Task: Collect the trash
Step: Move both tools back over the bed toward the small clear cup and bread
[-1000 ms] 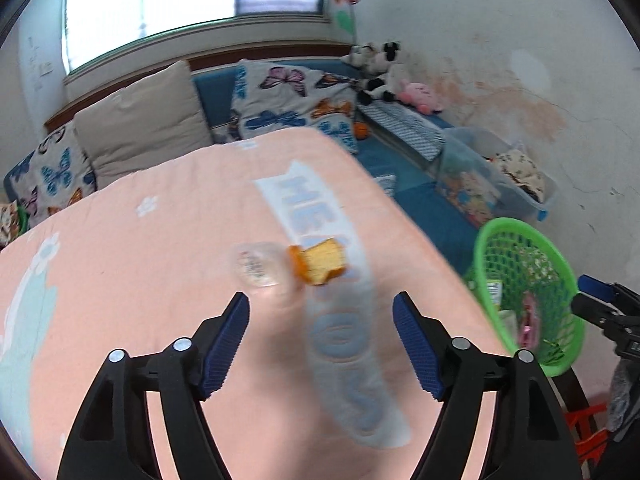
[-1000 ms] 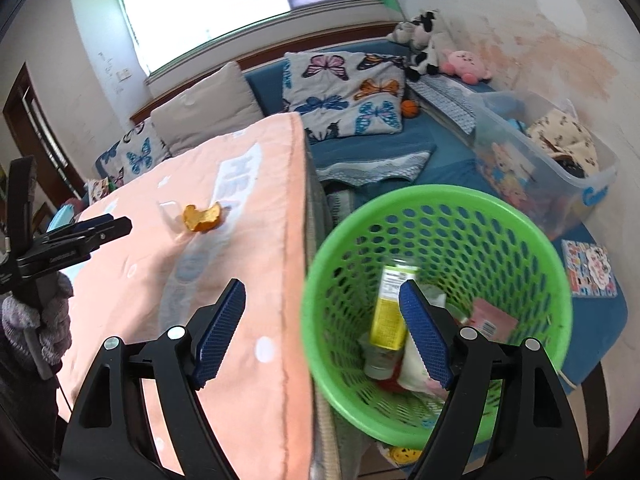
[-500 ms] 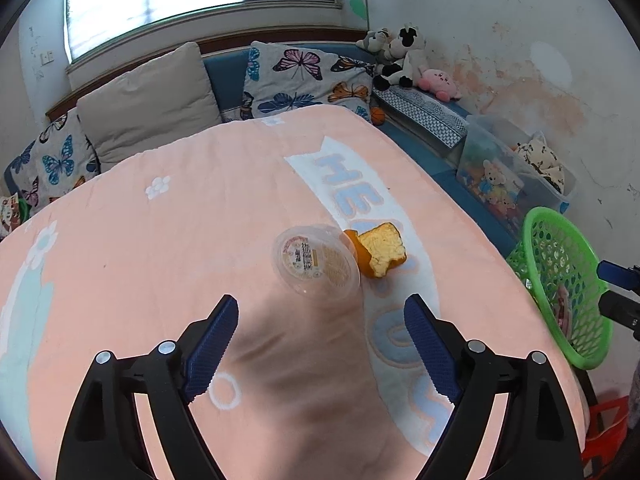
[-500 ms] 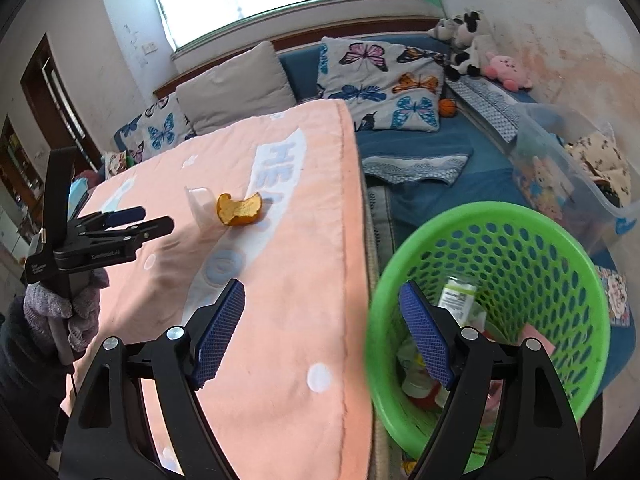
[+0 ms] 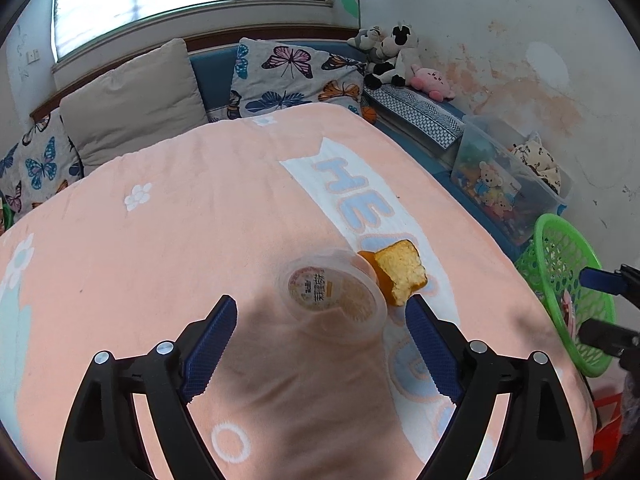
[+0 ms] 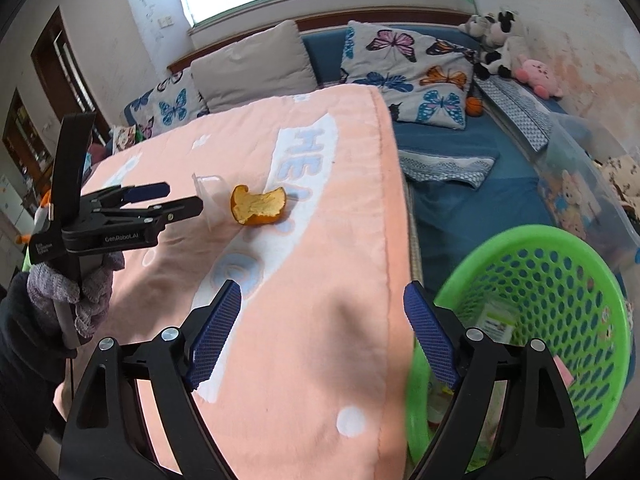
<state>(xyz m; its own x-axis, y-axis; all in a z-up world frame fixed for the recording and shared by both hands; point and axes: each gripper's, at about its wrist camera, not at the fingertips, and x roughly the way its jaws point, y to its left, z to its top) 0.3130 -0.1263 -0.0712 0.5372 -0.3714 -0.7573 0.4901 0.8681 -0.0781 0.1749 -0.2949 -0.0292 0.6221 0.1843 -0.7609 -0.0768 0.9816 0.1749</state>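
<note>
Left wrist view. The left gripper (image 5: 320, 344) hangs wide open and empty at lower centre, over the pink blanket (image 5: 160, 240). The clear cup (image 5: 334, 294) lies between and just ahead of its fingers, at centre frame; the orange peel (image 5: 398, 274) touches the cup's right side. The green basket (image 5: 568, 292) stands at the right edge, off the blanket. To take the cup cleanly, lower the fingers so they straddle its rim, keeping the right finger short of the peel, and close gently, since thin plastic will likely buckle.

Right wrist view. The right gripper (image 6: 322, 330) is also spread wide and holds nothing, at lower centre above the blanket's edge. The basket (image 6: 540, 320), lower right, already holds some trash, too blurred to name. Cup (image 6: 208, 196) and peel (image 6: 258, 210) sit at centre left, the left gripper (image 6: 176, 200) beside them.
</note>
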